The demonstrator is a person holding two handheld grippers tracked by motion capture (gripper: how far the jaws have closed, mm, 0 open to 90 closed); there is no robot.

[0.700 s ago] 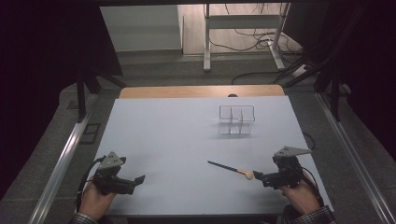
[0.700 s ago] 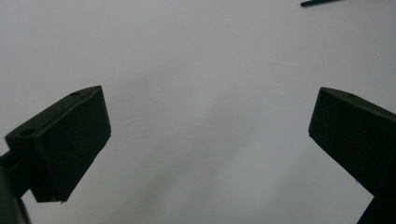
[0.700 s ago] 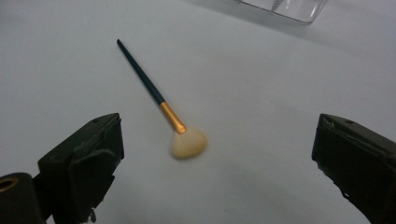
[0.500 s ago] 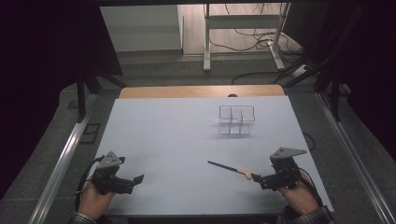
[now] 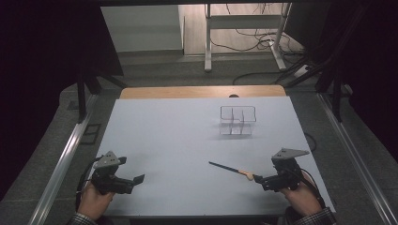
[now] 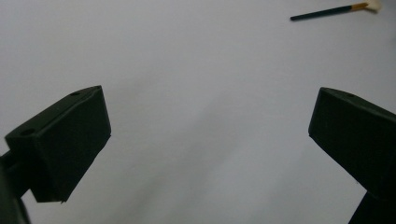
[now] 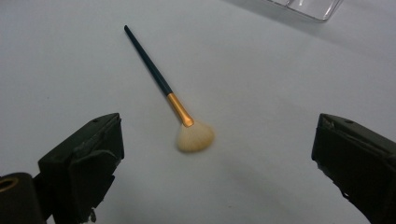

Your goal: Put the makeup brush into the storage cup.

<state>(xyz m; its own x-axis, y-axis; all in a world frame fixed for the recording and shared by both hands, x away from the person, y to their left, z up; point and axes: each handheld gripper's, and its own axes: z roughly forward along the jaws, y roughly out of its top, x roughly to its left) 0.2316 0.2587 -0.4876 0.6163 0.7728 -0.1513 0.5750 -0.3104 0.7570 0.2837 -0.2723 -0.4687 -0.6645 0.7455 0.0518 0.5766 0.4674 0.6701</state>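
From the high view, I held my right claw (image 5: 259, 178) low over the near right part of the white table (image 5: 187, 140). Its jaws stood wide open and held nothing. The brush (image 5: 232, 169) lay flat on the table just in front of my right claw. Its soft pale tip was the end nearest the claw, very close to the jaw tips, and I could not tell from up there if they touched. Its dark thin handle pointed away to the left and a bit toward the far side. My left claw (image 5: 136, 179) sat low at the near left, well apart from the brush. A clear box (image 5: 238, 120) with little rooms inside stood farther back on the table, well apart from the brush.

In the left gripper view, my left claw (image 6: 205, 116) was wide open, with bare table between its two black jaws. The brush (image 6: 329, 10) lay far off near the top right corner.

In the right gripper view, my right claw (image 7: 217, 140) was wide open too, with nothing held. The brush (image 7: 161, 84) lay on the table ahead of the gap, a bit nearer the left jaw. Its fluffy tip pointed toward me and its handle ran up and to the left. No jaw touched it. A corner of the clear box (image 7: 310, 7) showed at the top right.
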